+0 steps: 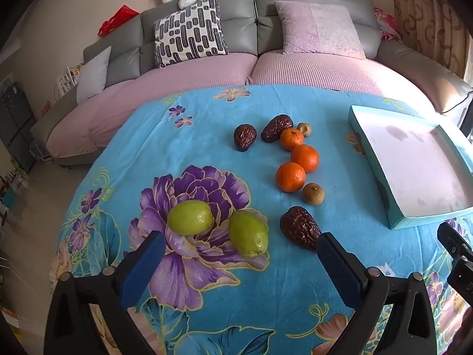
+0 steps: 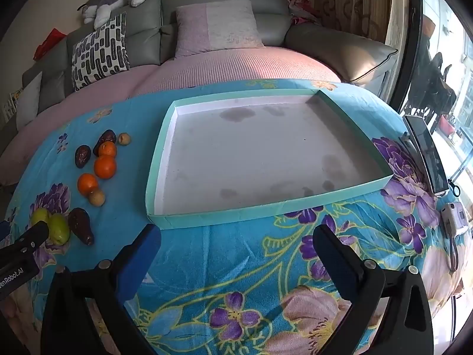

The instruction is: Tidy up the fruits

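On a blue flowered cloth lie two green fruits (image 1: 190, 217) (image 1: 249, 233), three oranges (image 1: 290, 177) (image 1: 305, 158) (image 1: 292, 139), three dark wrinkled dates (image 1: 300, 227) (image 1: 244, 136) (image 1: 276, 127) and two small brown longans (image 1: 313, 194) (image 1: 304, 129). My left gripper (image 1: 241, 248) is open just short of the green fruits, holding nothing. A shallow teal tray (image 2: 295, 204) with a bare stained white floor sits ahead of my right gripper (image 2: 236, 241), which is open and holds nothing. The fruits (image 2: 97, 183) lie left of the tray.
A grey sofa (image 1: 266, 14) with pink covers and cushions stands behind the table. A phone (image 2: 428, 156) and a small white device (image 2: 453, 216) lie at the table's right edge. The left gripper's body (image 2: 17, 251) shows at the right view's left edge.
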Demonstrator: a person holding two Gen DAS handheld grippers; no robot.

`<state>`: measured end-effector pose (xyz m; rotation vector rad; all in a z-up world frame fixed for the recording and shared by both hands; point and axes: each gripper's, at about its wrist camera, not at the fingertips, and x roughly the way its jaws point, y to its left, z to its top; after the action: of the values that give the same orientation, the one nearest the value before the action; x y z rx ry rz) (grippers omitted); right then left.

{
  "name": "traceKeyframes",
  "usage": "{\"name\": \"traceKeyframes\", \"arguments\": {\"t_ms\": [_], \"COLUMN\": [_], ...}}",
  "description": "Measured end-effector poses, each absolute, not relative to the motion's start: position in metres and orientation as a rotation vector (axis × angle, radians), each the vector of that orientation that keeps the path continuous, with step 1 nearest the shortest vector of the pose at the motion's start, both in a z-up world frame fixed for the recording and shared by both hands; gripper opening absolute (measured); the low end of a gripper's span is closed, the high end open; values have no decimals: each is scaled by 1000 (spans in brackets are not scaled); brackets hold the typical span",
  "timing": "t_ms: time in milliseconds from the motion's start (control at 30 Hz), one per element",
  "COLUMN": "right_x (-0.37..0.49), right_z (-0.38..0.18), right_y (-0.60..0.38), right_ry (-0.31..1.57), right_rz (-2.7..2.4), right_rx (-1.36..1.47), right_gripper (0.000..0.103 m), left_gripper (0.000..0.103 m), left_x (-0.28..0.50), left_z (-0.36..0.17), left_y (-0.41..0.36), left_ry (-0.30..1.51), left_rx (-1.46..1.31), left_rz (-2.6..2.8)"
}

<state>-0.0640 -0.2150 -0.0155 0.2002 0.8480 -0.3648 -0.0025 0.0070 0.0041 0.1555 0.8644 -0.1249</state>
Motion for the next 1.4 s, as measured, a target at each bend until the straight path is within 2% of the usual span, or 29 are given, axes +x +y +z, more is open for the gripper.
{"name": "traceKeyframes", "arguments": {"t_ms": [533,1400], "right_x": [-58,-60], "right_z": [-17,-22], "right_y": [-218,-221], "right_ry": [835,848], "right_rz": [-363,-351], "right_rx": [169,179], "right_gripper": [102,102], "left_gripper": [103,103], "left_x": [15,15], "left_z": [-17,-13], "left_y": [4,0], "left_ry": [886,867], "left_rx": [163,172], "left_rz": [-84,-84]}}
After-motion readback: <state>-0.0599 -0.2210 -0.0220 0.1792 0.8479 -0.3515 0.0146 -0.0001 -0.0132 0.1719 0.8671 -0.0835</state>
